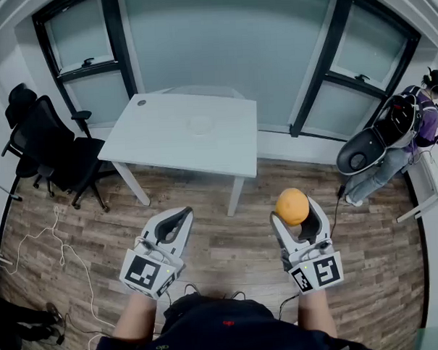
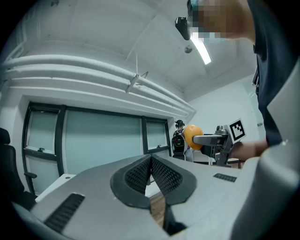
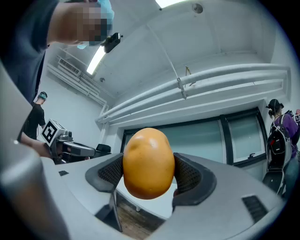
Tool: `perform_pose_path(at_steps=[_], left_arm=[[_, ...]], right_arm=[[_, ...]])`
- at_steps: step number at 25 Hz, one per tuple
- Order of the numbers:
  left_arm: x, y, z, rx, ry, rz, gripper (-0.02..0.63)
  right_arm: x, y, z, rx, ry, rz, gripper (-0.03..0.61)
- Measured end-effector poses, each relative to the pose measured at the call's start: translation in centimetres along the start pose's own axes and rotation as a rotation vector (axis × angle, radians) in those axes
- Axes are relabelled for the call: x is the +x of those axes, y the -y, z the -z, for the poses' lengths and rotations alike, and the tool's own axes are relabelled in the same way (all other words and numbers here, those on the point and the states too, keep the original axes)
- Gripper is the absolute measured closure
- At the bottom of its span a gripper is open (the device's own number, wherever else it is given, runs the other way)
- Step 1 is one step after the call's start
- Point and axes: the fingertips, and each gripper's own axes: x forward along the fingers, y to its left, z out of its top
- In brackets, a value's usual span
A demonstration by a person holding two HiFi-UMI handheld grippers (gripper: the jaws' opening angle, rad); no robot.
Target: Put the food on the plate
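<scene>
My right gripper (image 1: 294, 212) is shut on a round orange fruit (image 1: 292, 205), held above the wooden floor in front of the white table (image 1: 167, 147). In the right gripper view the fruit (image 3: 148, 163) fills the gap between both dark pads (image 3: 190, 176). My left gripper (image 1: 179, 217) hovers level with it on the left, shut and empty; its ribbed pads (image 2: 161, 176) meet at the tip. A faint round plate (image 1: 200, 123) lies near the table's middle. From the left gripper view the fruit (image 2: 191, 136) shows off to the right.
Black office chairs (image 1: 51, 145) stand left of the table. A person with a backpack (image 1: 401, 123) is at the far right, beside a dark chair (image 1: 363, 153) and a white desk (image 1: 429, 183). Cables (image 1: 41, 244) trail over the floor at left. Windows line the wall beyond the table.
</scene>
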Motion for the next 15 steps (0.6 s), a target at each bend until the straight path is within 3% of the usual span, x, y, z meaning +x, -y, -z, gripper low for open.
perform_pose_path(at_steps=[15], left_arm=[[-0.4,-1.5,0.7,-0.022,0.001,-0.003,0.592]], right_arm=[[1.5,-1.1,0.7,-0.012,-0.013,-0.016,0.236]])
